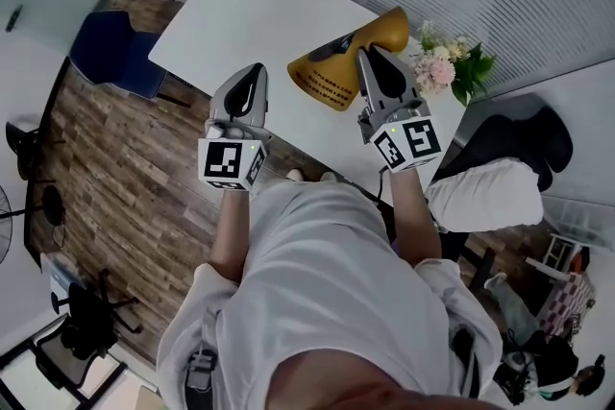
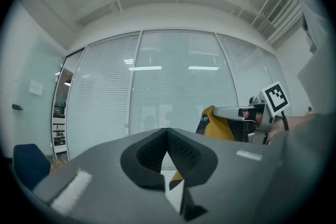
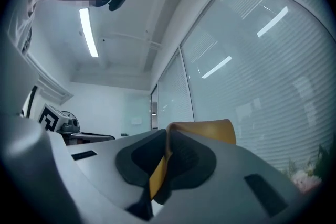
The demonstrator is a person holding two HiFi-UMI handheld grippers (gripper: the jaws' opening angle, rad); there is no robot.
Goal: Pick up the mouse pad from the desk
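Person's shirt (image 1: 327, 302) up close | right tool (image 1: 371, 55) clamped on edge of yellow mouse pad (image 1: 332, 84), so it droops, seemingly clear of the white surface (image 1: 240, 14) | left tool (image 1: 257, 72) pinched shut on nothing, just tagging along imo

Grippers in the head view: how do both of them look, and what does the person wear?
The left gripper and the right gripper have grey, tapered plastic bodies. Each carries a white cube with black square markers at the hand end. In the left gripper view, the black pads are finely textured. The person wears a light short-sleeved shirt, and the forearms are uncovered.
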